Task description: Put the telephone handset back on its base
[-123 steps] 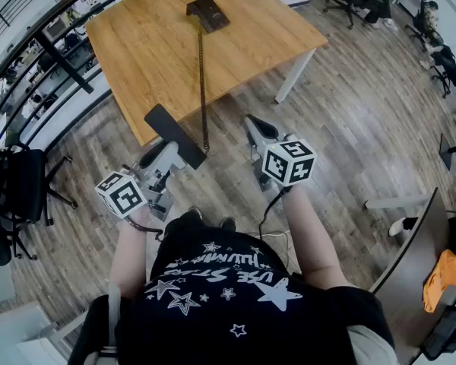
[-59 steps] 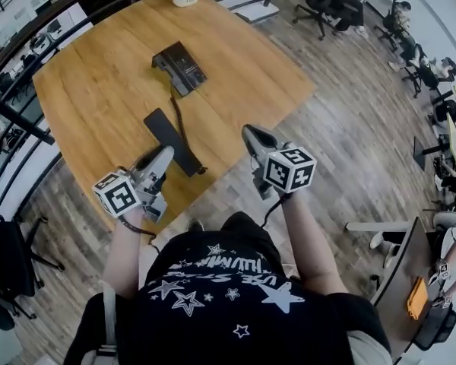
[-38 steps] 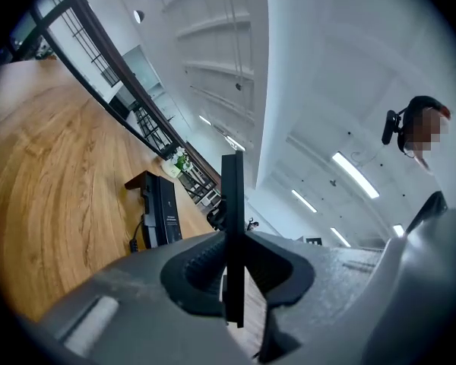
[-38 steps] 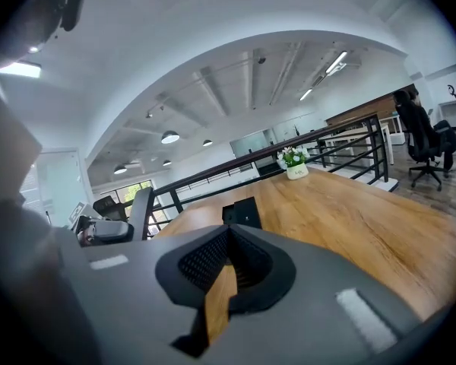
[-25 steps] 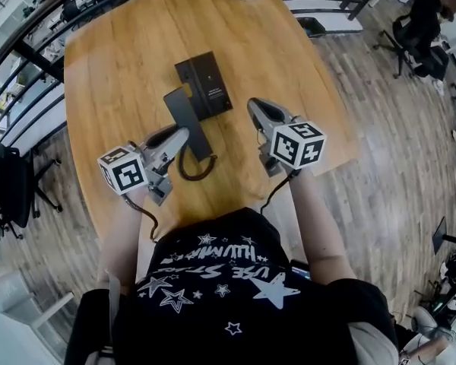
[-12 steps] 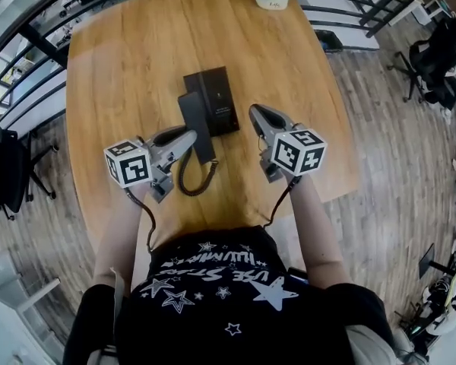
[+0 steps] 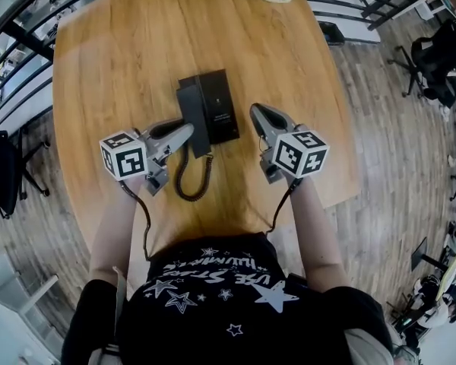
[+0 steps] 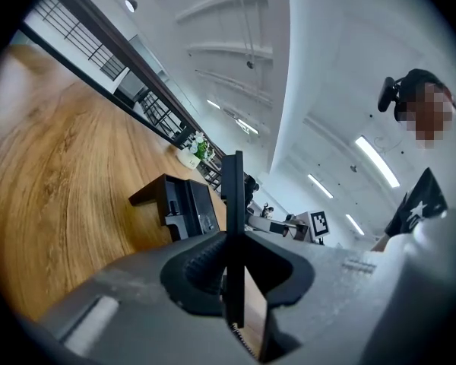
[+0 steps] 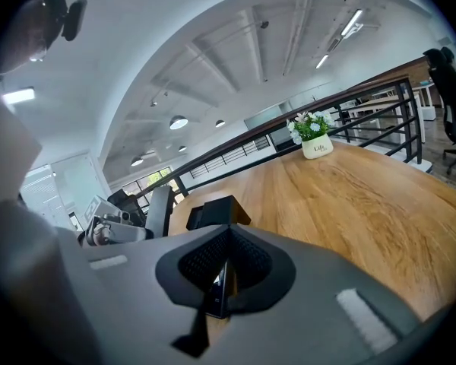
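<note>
Handset point(image 7: 193, 120): flat black plastic slab, clamped on edge in the left gripper point(image 7: 181, 132) jaws and jutting out ahead of them.

Base point(image 7: 222, 105): black, boxy, matte, just ahead of those jaws and a little right. The handset hangs along its left side; touching or not, cannot tell.

Coiled cord point(image 7: 188, 179) loops on the tabletop point(image 7: 121, 52) behind the jaw tips.

Right gripper point(image 7: 257, 112): jaws closed, empty, right of the base.

Step, by my reading: lining up over the cradle. Next move calls for laying the slab flat, lowering it, then releasing.

Tabletop is smooth, grained wood.
</note>
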`<state>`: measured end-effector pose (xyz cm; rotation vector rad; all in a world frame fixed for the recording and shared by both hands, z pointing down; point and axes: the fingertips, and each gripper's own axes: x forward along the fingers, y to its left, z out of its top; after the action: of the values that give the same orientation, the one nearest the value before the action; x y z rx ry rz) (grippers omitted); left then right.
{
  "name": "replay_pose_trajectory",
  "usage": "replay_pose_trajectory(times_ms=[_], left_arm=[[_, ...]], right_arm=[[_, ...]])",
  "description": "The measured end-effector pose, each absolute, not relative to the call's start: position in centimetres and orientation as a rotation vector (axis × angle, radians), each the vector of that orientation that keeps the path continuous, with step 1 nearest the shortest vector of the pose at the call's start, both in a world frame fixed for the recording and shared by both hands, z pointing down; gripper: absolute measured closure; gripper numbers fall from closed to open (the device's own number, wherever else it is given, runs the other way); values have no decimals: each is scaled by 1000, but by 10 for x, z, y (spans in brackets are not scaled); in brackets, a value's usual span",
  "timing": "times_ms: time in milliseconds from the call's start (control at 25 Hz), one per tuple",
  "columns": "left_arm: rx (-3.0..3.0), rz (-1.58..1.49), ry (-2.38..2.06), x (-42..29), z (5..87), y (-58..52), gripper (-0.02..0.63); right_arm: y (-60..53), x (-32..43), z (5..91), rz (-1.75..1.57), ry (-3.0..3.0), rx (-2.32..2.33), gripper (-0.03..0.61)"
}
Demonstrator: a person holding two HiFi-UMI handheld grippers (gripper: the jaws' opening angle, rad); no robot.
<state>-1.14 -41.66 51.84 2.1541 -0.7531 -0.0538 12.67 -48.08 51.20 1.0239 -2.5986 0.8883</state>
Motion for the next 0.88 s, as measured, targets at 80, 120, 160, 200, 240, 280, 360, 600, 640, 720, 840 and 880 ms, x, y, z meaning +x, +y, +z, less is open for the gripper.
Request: replay_pose_trajectory(times_ms=[80,120,160,200,240,280,360,600,640,720,840,880], left_arm=[[2145,-46,-743,-14,525,-421,538],[2141,-50,-738,-15,527,-423,538],[2136,-58,-732,-16,529,-425,538],[2130,-67,-727,-18,531,-428,538],[2125,-74,-723,-18,533,-430,538],[2120,-80,-719,-18,534,-432,538],[2114,-85,-713,-18,537,-437,538],[2087,-107,-695,-16,546,-447,538],[2081,-110,-691,-17,548,-448,538],[2059,-112,-689,-18,551,-448,538],[2024,-80,-687,-18,560,-449,538],[2016,-70,-686,-17,562,-450,536]], right_arm=[[-482,124,518,901,-2587,1021,580],[-482,122,520,906,-2583,1020,580],[-483,120,523,910,-2580,1019,580],[-484,118,525,914,-2576,1019,580],[-486,117,527,919,-2572,1019,580],[-487,116,529,924,-2568,1019,580],[-490,114,533,933,-2560,1016,580],[-495,113,541,956,-2544,1012,580],[-496,112,542,959,-2542,1013,580],[-497,110,543,960,-2541,1015,580],[-498,108,544,964,-2541,1011,580],[-499,108,544,966,-2541,1009,580]])
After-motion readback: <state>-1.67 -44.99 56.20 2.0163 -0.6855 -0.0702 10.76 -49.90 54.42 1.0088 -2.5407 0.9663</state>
